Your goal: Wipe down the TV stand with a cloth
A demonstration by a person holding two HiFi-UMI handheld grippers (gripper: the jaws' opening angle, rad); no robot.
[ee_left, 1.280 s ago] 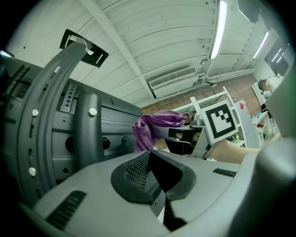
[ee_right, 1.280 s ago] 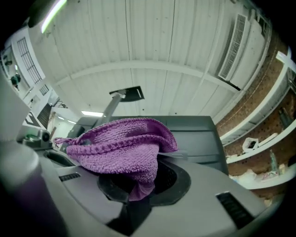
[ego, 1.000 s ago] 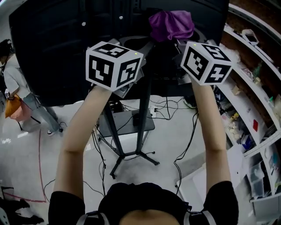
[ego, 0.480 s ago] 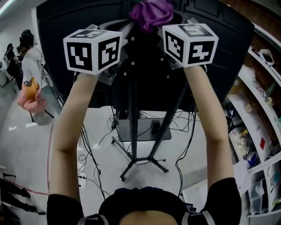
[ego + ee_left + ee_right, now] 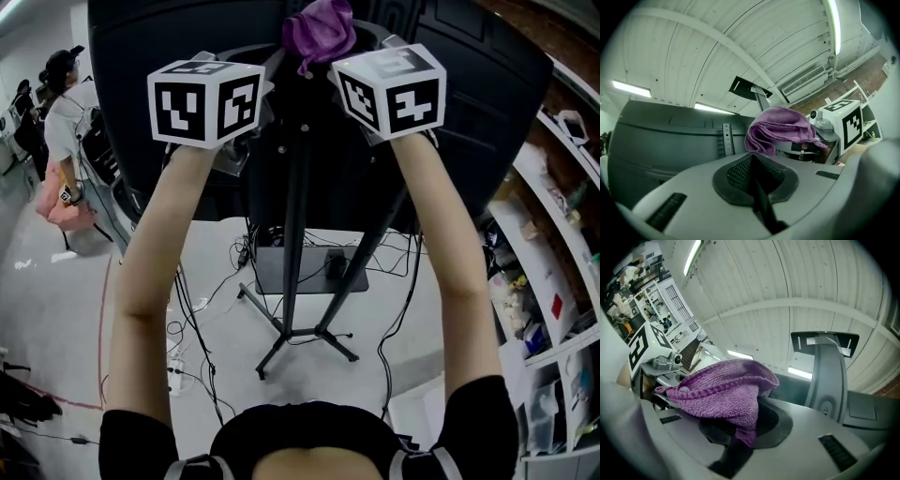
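Observation:
The purple cloth [image 5: 319, 30] is bunched up at the top of the TV stand's black column [image 5: 298, 225], behind the black TV back [image 5: 141, 56]. My right gripper [image 5: 740, 430] is shut on the cloth [image 5: 723, 391], a fold of it pinched between the jaws. The stand's grey upper bracket [image 5: 828, 373] rises just beyond it. My left gripper [image 5: 755, 174] is shut with nothing in it, and the cloth [image 5: 780, 129] hangs close in front of it. Both marker cubes [image 5: 204, 101] [image 5: 389, 89] are raised on either side of the column.
The stand's tripod feet [image 5: 305, 339] and small shelf [image 5: 309, 272] are on the floor among loose cables [image 5: 202, 356]. White shelving with small items [image 5: 553, 281] runs along the right. A person [image 5: 66, 141] stands at the far left.
Both grippers have drawn closer together at the column's top, with the cloth still in the right one. The view has swung so the stand sits more central.

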